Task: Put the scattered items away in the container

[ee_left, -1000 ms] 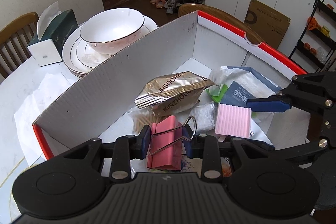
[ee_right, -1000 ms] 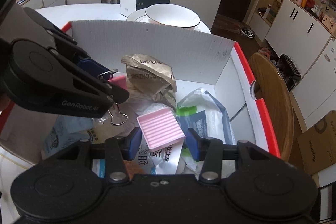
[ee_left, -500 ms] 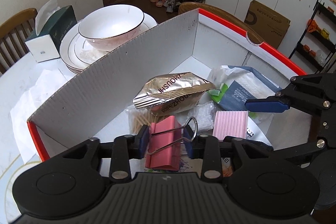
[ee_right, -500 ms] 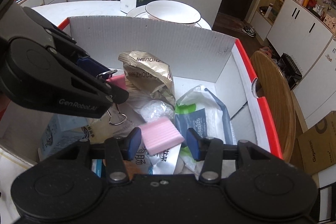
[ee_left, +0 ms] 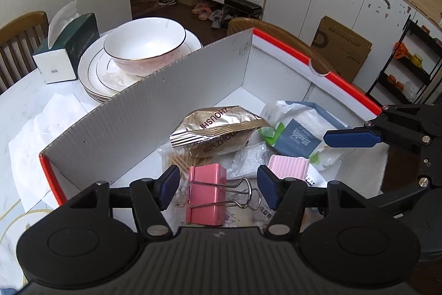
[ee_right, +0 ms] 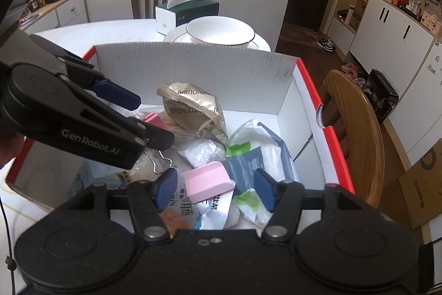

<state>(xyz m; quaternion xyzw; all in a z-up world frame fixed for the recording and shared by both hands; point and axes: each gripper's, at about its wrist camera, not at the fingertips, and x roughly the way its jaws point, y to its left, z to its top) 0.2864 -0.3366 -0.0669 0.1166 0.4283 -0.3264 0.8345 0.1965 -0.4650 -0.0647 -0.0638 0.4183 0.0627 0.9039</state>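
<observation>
**Both items released into the box**

Nearest, the left gripper (ee_left: 218,188) and right gripper (ee_right: 215,188) hover with jaws spread, empty. Inside the cardboard box (ee_left: 154,112), the pink binder clip (ee_left: 205,192) and pink ribbed block (ee_left: 287,166) lie before the foil packet (ee_left: 218,132). Best to lift straight up, clear of the box walls.

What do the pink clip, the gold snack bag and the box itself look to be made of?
Pink clip: looks like painted metal, matte body with shiny bare wire handles. Gold snack bag: foil-like film, judging by its crinkles and bright glints. Box: seems corrugated board, white and matte, with fine ribbing on the wall and fluting at the cut edge; red trim along the rim.
</observation>
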